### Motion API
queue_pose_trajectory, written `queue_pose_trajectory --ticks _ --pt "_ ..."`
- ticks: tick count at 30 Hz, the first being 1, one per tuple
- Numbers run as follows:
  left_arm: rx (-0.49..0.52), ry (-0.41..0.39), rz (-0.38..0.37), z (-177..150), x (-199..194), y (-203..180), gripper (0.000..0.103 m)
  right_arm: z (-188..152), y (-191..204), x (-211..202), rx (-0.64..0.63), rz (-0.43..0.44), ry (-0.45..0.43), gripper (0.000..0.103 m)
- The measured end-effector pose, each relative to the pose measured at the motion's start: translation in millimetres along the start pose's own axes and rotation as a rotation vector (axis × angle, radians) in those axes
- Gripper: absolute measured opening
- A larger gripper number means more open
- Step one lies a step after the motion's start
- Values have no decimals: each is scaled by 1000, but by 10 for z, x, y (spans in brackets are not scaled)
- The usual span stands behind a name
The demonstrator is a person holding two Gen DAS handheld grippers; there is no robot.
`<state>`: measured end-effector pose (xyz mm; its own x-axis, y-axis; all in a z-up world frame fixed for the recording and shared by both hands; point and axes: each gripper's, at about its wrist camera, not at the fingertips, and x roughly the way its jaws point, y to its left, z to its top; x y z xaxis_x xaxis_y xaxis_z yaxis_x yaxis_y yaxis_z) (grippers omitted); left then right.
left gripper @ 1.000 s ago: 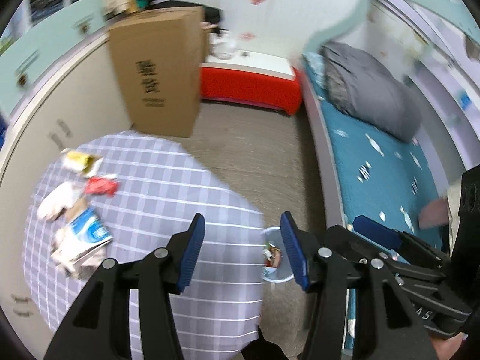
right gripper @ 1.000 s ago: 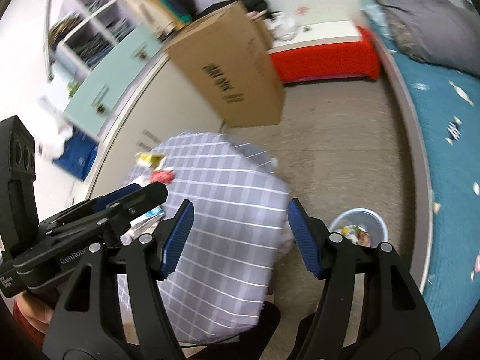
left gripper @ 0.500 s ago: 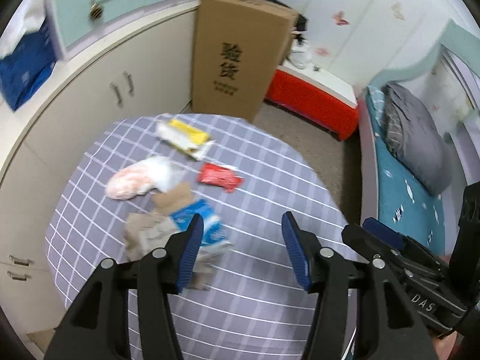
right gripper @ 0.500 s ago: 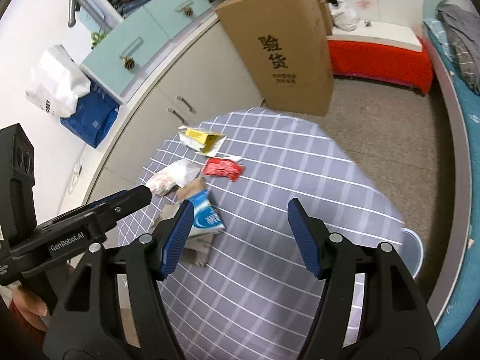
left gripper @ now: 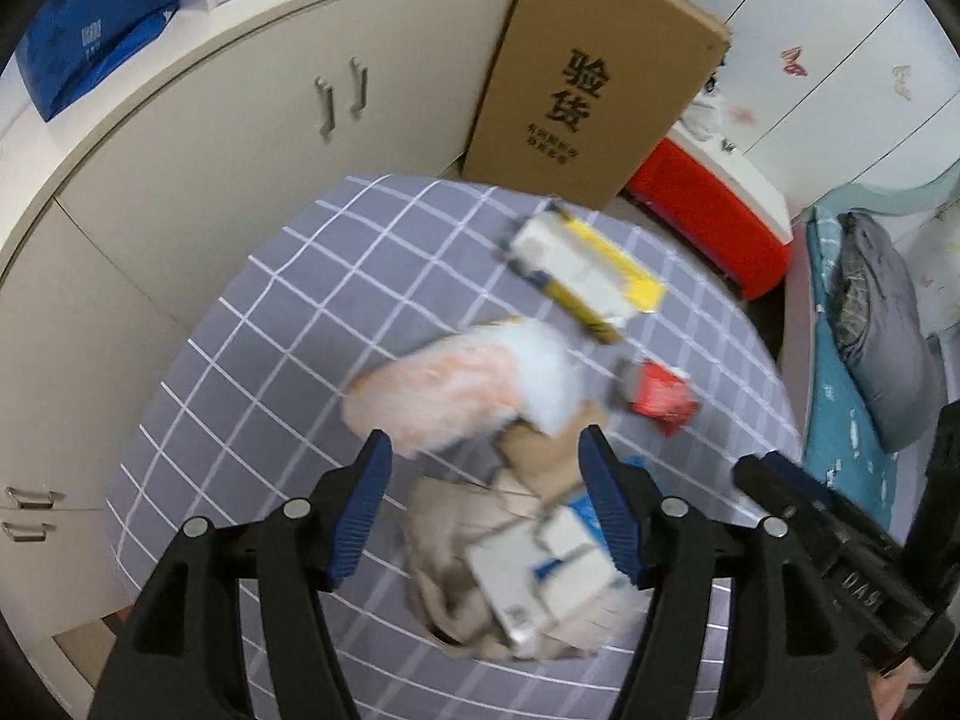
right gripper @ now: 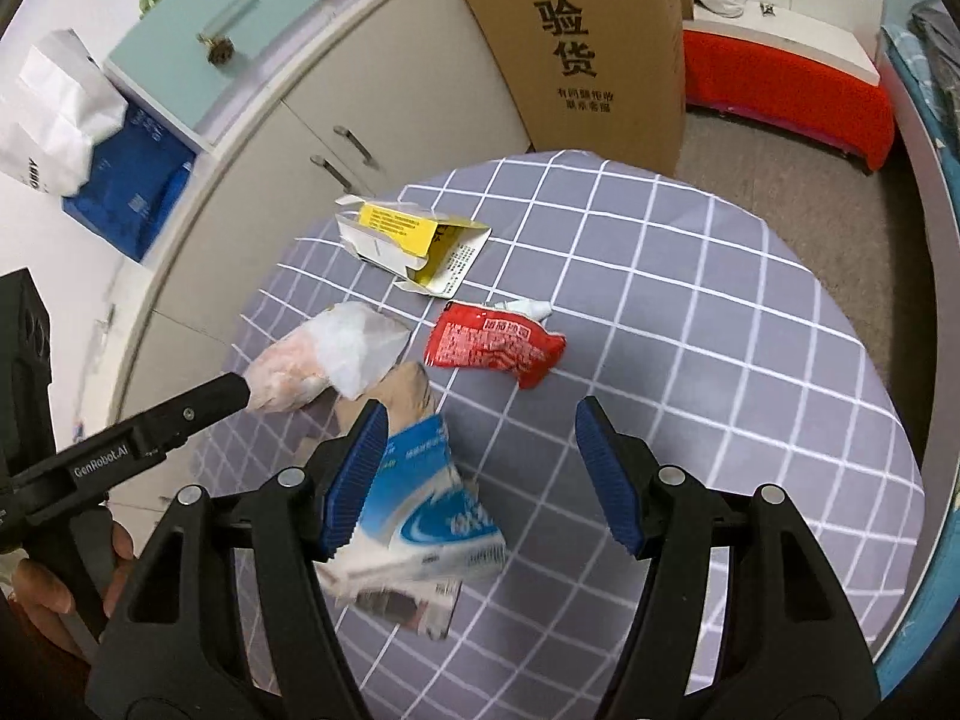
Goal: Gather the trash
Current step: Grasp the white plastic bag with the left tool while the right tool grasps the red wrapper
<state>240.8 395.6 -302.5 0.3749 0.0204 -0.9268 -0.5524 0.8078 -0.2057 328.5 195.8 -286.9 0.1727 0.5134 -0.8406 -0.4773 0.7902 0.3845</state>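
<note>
On the round counter (right gripper: 720,324) with its grey checked cloth, the trash lies in a loose group toward the edge nearest the cream cupboards (right gripper: 336,120). Farthest back is a flattened yellow-and-white carton (right gripper: 414,243). Just in front of it lies a red wrapper (right gripper: 495,351), and beside that, toward the cupboard edge, a crumpled clear bag with pinkish contents (right gripper: 324,357). Nearest the cameras is a blue-and-white pack (right gripper: 426,516) on crumpled brown paper (left gripper: 474,546).

The left claw (left gripper: 486,510) hangs over the brown paper and the pack. Its jaws have just been opening and stand released; the blue pads press on nothing, though the paper shows between them in the blurred left wrist view. The right claw (right gripper: 474,480) is also released, jaws apart above the cloth, with the blue-and-white pack under its left finger (right gripper: 354,480); whether that finger touches the pack cannot be told. A tall cardboard box (right gripper: 594,42) stands beyond the far edge.
</note>
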Motion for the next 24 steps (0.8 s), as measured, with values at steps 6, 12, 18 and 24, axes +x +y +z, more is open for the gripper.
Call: queue_pose_trajectory --ticks 6,12,18,24 --pt "-18 12 22 111 246 198 64 114 -38 268 -4 -45 23 65" --pt "32 0 40 175 434 140 64 207 -47 493 -51 -82 41 65" --pt "95 -10 12 182 495 8 59 279 -21 675 -102 -72 65 65" --pt "107 -20 -12 193 482 -61 42 242 42 745 -144 -66 89 34"
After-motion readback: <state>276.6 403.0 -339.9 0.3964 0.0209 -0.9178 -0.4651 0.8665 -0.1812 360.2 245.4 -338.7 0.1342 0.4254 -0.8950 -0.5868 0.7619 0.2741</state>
